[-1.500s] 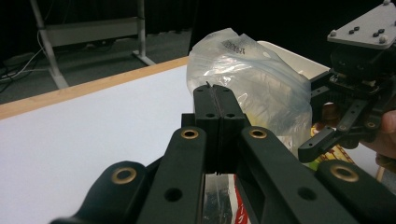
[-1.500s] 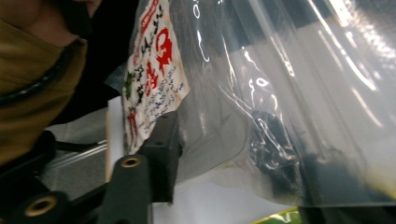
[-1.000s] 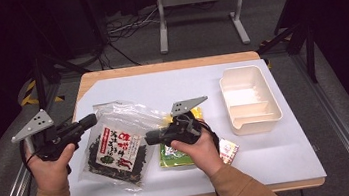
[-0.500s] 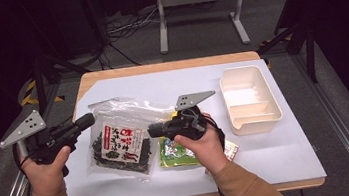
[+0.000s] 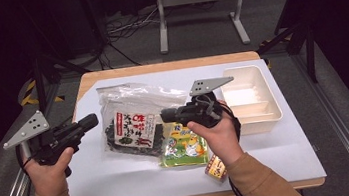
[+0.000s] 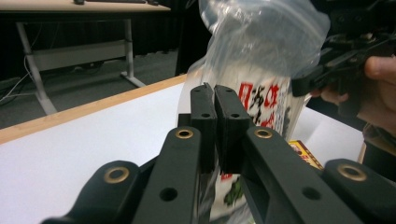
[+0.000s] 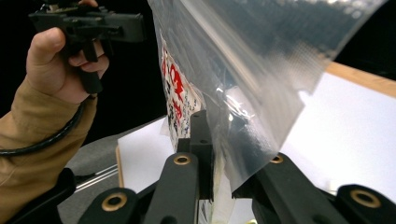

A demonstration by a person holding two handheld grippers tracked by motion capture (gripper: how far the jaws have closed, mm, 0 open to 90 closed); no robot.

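- My left gripper [image 5: 90,122], near the desk's left edge, has its jaws pressed together on the left side of the clear bag [image 5: 136,113].
- My right gripper [image 5: 167,115], over the desk's middle, pinches the same bag at its right side; its jaws have just been closing on the plastic.
- The bag, lifted between both tools, holds a dark packet [image 5: 131,132] with red and white print; I cannot read the writing.
- Open white desk [image 5: 279,150] lies toward the near right corner and near edge.
- A white tray [image 5: 265,112] sits by the right edge.
- The high view adds a green packet [image 5: 184,146] and a small packet [image 5: 216,166].
- The right gripper view shows my left hand [image 7: 56,60].
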